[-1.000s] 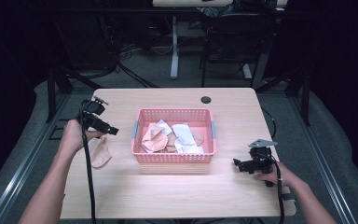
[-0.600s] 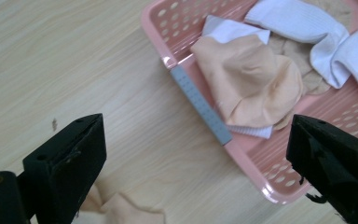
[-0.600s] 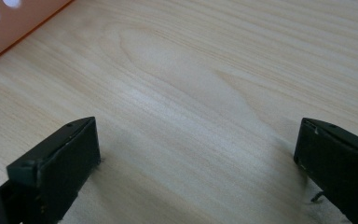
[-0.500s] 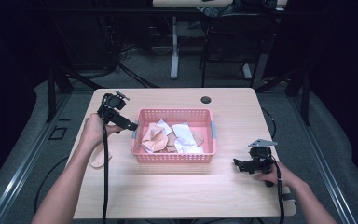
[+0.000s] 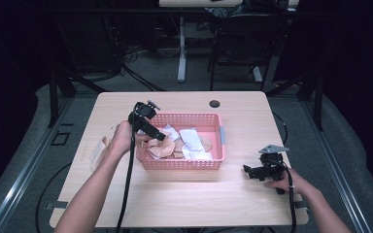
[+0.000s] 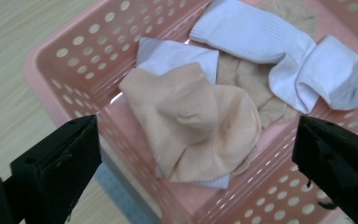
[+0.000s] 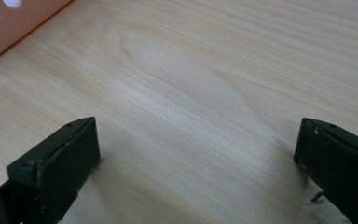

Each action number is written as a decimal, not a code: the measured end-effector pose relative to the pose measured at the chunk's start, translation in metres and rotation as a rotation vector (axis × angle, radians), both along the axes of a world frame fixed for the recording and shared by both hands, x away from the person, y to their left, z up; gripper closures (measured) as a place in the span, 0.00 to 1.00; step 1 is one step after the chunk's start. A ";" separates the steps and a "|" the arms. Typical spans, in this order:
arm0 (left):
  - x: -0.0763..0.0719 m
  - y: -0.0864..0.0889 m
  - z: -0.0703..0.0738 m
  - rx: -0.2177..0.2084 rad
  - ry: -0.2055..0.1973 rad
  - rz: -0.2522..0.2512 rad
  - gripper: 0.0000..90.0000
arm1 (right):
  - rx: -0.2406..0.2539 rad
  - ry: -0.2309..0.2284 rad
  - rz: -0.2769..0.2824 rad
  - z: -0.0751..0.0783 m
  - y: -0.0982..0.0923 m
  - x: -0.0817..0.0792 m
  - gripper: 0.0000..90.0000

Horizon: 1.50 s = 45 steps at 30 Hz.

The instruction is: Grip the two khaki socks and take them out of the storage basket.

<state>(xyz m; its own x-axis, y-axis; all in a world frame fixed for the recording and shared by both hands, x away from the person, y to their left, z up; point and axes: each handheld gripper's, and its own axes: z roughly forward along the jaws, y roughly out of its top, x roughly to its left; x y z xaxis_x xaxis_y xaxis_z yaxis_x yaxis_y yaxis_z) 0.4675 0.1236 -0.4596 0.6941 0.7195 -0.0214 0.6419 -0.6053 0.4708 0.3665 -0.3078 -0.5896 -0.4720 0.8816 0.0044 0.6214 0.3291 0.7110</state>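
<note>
Left gripper [image 5: 156,135] fingers [image 6: 56,161] spread wide, nothing between them, hovering over the near-left corner of the pink basket [image 5: 217,127] and angled down into it. In the left gripper view the peach sock [image 6: 191,123] sits directly between the two fingers, crumpled on top of a white sock [image 6: 175,55] folded under it, both against the basket's perforated wall. Behind them: a tan flat piece [image 6: 247,79] on the basket floor, and another white sock [image 6: 284,56] with a grey toe draped across the far side. Left hand [image 5: 120,137] holds the gripper just outside the basket's left wall; cable [image 5: 126,189] trails down toward the tabletop's near edge. A pale peach cloth [image 5: 97,150] lies on the tabletop left of the basket, partly hidden behind the left forearm. Right gripper [image 5: 252,172] fingers [image 7: 53,163] also spread wide, empty, low over bare tabletop [image 7: 191,93]; a corner of the basket [image 7: 9,28] shows at the top left of the right gripper view. In the high view the right gripper sits right of the basket, well apart from it, grey three-cornered plate [image 5: 273,149] on top, right hand [image 5: 286,180] resting on the tabletop. Small dark round thing [image 5: 215,104] near the tabletop's far edge, can't tell what it is.
</note>
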 end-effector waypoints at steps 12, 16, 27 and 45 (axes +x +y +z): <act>0.004 -0.034 -0.029 0.069 0.050 -0.042 0.16 | 0.000 0.000 0.000 0.000 0.000 0.000 0.00; 0.005 -0.039 -0.037 0.099 0.064 -0.038 0.18 | 0.000 0.000 -0.001 0.000 0.000 0.000 0.00; 0.004 -0.046 -0.057 0.186 0.092 -0.031 0.49 | 0.000 0.000 -0.001 0.000 0.000 0.000 0.00; 0.000 -0.034 -0.046 0.155 0.084 -0.046 0.95 | 0.001 0.000 -0.001 0.000 0.000 0.000 0.00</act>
<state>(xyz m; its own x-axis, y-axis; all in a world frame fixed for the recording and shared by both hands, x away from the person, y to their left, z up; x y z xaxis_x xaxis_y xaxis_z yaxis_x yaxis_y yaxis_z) 0.4675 0.0895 -0.5060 0.7271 0.6860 0.0279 0.6449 -0.6963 0.3149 0.3665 -0.3077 -0.5896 -0.4713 0.8819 0.0052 0.6215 0.3280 0.7115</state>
